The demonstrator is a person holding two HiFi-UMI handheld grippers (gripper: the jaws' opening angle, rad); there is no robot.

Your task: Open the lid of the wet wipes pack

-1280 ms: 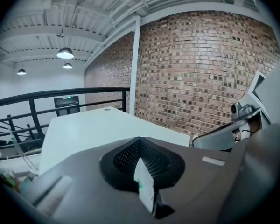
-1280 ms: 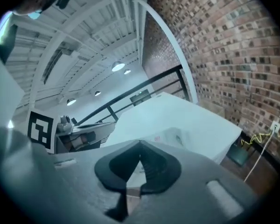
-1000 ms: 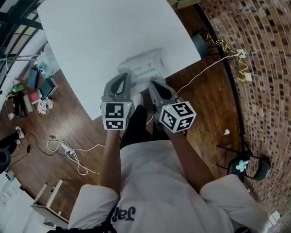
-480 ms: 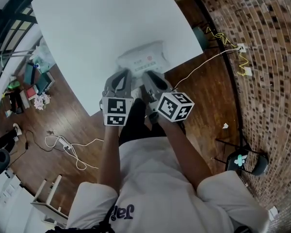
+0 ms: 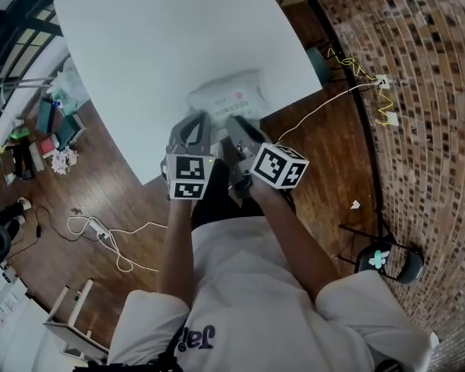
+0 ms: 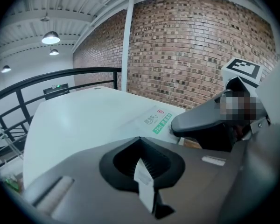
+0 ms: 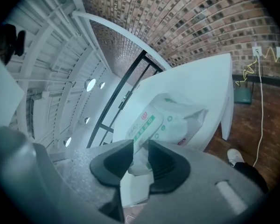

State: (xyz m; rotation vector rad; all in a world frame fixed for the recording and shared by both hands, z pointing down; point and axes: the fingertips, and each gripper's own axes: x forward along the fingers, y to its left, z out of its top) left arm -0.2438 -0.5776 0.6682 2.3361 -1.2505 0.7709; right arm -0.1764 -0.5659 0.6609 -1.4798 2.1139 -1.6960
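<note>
Two grippers meet at the pack's (image 5: 225, 95) table-edge end: left gripper (image 5: 192, 125) closed on nothing beside it, right gripper (image 5: 234, 122) seemingly pinching that end between narrow jaws, the lid (image 7: 143, 124) apparently still unopened.

Left gripper (image 5: 197, 119) and right gripper (image 5: 234, 122) are covering the near end of the wet wipes pack (image 5: 226, 93) from overhead, so the lid isn't showing, and its print's looking too tiny to read.

Desk (image 5: 139, 53): white, set at an angle.
Brick wall (image 5: 426, 60): right side, yellow cable (image 5: 355, 71) at its foot.
Floor (image 5: 70, 196): dark wood, white cable (image 5: 118, 243) left, 1 chair (image 5: 394, 263) right.
</note>
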